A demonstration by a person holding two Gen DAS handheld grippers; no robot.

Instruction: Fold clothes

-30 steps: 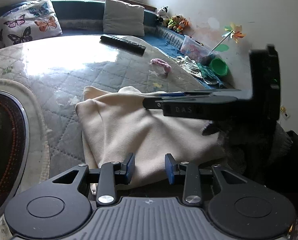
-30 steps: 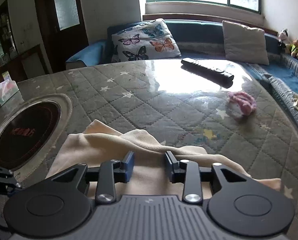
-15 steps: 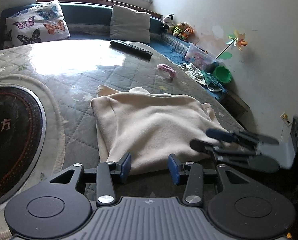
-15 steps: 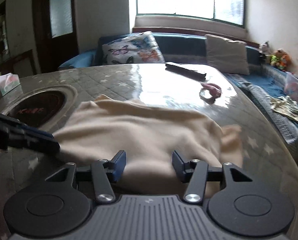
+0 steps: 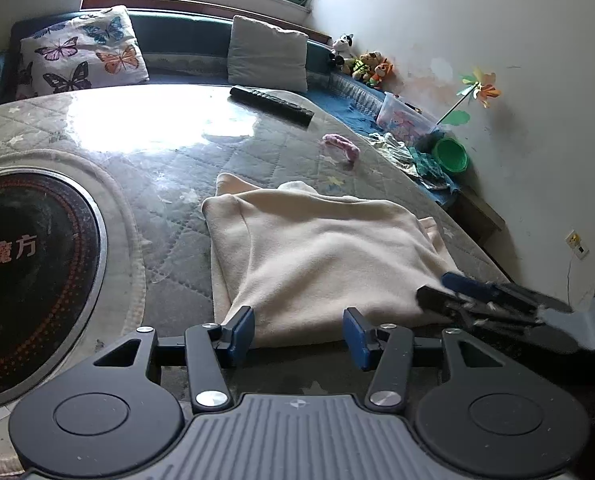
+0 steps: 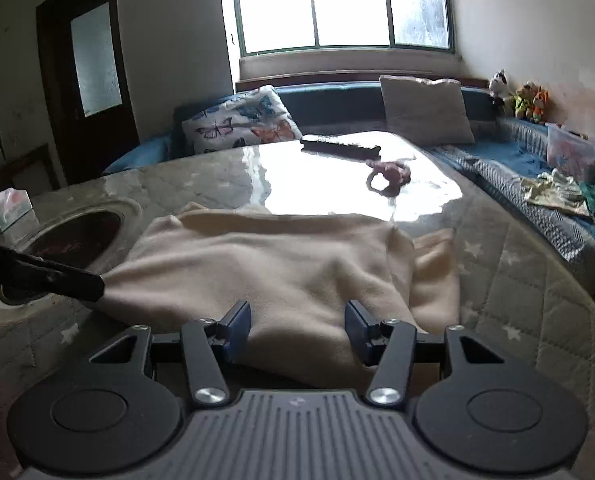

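Observation:
A cream fleece garment [image 5: 317,248] lies folded and flat on the quilted table [image 5: 157,168]; a sleeve end sticks out at its right edge [image 6: 437,264]. My left gripper [image 5: 299,332] sits at the near edge, jaws opening, with the hem between the blue pads but not pressed. My right gripper [image 6: 297,328] is open over the garment's other near edge, pads clear of the cloth. In the left wrist view the right gripper [image 5: 433,287] pokes in at the garment's right near corner. In the right wrist view the left gripper's fingers [image 6: 57,276] reach in from the left.
A black remote [image 5: 271,104] and a pink hair tie [image 5: 341,146] lie farther back on the table. A round black hotplate [image 5: 29,264] is set into it on the left. A tissue box [image 6: 9,208] stands far left. Cushions, toys and a green bowl [image 5: 451,155] line the bench.
Both pairs of jaws have widened and drawn back to the garment's near edge. The right gripper swung from above the cloth to its right near corner. The garment now lies flat.

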